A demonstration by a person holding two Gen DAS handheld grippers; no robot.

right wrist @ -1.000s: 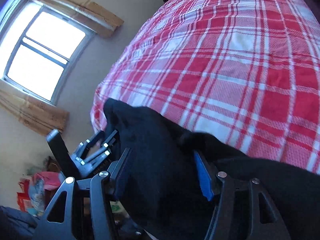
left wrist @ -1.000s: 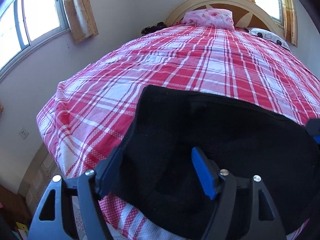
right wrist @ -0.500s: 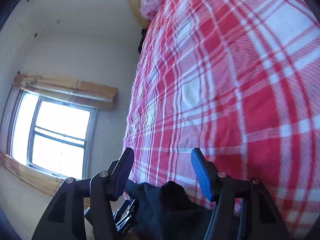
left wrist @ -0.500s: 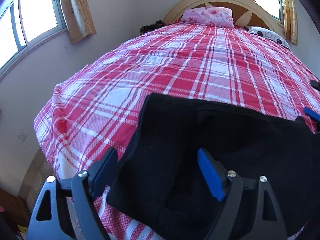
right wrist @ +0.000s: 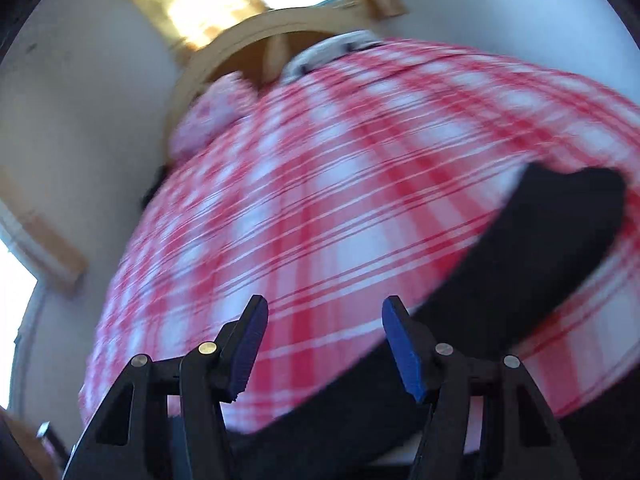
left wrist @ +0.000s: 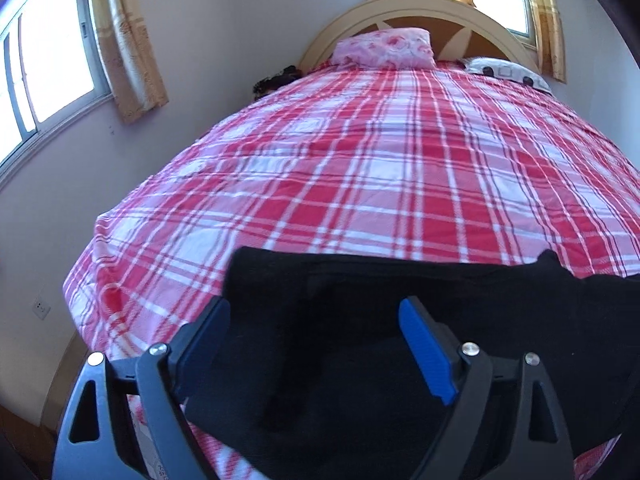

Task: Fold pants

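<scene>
The black pants (left wrist: 400, 320) lie flat across the near end of the bed with the red and white plaid cover (left wrist: 380, 168). My left gripper (left wrist: 314, 320) is open, its jaws spread just above the left part of the pants, holding nothing. In the blurred right wrist view the pants (right wrist: 552, 248) lie to the right on the plaid cover (right wrist: 320, 200). My right gripper (right wrist: 324, 324) is open and empty, over the cover to the left of the pants.
A pink pillow (left wrist: 384, 46) and a white patterned pillow (left wrist: 504, 72) lie at the curved headboard (left wrist: 420, 4). Curtained windows (left wrist: 52, 52) are on the left wall and behind the bed. A dark item (left wrist: 276, 80) sits at the bed's far left edge.
Both grippers were over the pants with fabric between their jaws; the pants now lie lower and flatter on the bed. My right gripper has swung away fast and faces the headboard, empty.
</scene>
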